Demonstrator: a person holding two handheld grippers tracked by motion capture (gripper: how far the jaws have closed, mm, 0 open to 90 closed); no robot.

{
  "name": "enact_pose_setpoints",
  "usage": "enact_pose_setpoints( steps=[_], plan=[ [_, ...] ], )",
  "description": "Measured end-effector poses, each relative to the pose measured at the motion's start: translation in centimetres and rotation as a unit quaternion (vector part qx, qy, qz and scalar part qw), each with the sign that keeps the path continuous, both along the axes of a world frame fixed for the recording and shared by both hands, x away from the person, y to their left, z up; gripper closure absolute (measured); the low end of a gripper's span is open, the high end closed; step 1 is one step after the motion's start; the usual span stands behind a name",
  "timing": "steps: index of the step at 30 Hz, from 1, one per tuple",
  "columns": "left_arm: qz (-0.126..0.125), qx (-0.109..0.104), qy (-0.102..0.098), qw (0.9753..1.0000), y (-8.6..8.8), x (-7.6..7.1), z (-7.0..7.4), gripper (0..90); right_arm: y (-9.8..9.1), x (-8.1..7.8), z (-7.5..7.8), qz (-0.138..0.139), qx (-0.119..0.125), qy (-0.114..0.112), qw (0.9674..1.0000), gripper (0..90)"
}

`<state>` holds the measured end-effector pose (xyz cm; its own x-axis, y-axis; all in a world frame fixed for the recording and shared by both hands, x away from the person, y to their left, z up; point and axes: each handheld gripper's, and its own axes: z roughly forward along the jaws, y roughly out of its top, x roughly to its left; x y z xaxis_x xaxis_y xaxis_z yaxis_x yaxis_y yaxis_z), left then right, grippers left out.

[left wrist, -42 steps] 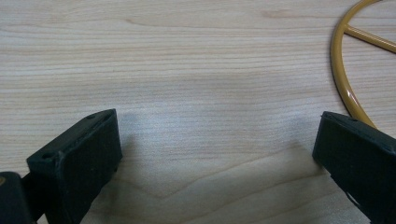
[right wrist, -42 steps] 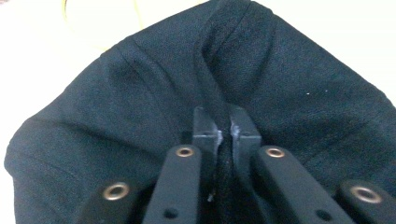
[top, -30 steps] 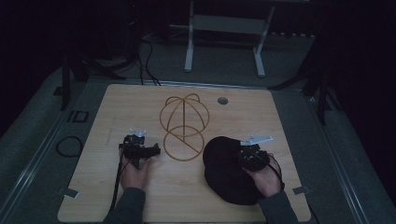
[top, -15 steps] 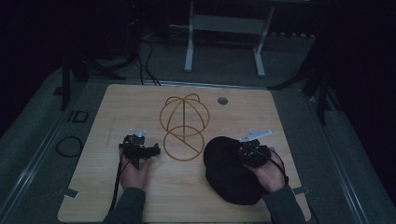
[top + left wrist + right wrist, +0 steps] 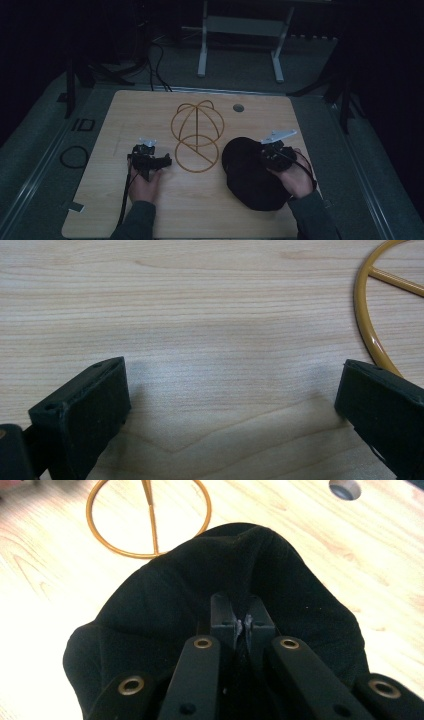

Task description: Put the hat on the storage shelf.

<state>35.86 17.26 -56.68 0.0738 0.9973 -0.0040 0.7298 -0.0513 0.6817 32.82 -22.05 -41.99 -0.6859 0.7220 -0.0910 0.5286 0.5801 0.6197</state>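
Since a second ago my right gripper [image 5: 268, 151] has lifted a little, and the black hat [image 5: 250, 172] it pinches has bunched up under it; my left gripper [image 5: 159, 161] has stayed put. From above, the hat lies at about 4 o'clock on the wooden table [image 5: 150, 110], its far edge raised where I hold it, the rest slumped on the wood toward my right hand [image 5: 295, 180]. In the right gripper view my two jaws are pressed together on a fold of the black cloth, which rises to a peak around the jaw tips and spreads away on every side. Beyond the hat, at 11 o'clock in that view, sits the round base of the gold wire hat stand [image 5: 150, 517], well apart from the cloth. At 1 o'clock there is a grey grommet hole [image 5: 345, 487] in the tabletop. My left gripper rests at 8 o'clock on the table, just beside the stand's base ring. Its jaws are spread wide over bare wood with nothing between them.
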Motion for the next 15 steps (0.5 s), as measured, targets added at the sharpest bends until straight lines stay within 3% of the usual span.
enact_pose_setpoints(
  steps=[9,15],
  plan=[
    [0.0,0.0,0.001,1.0,0.0,0.0,0.0,0.7,-0.4,0.7,1.4,0.004,-0.001,-0.007,1.0,86.8],
    [0.0,0.0,0.001,1.0,0.0,0.0,0.0,0.7,-0.7,1.3,1.8,0.005,0.004,-0.001,1.0,86.7]
  ],
)
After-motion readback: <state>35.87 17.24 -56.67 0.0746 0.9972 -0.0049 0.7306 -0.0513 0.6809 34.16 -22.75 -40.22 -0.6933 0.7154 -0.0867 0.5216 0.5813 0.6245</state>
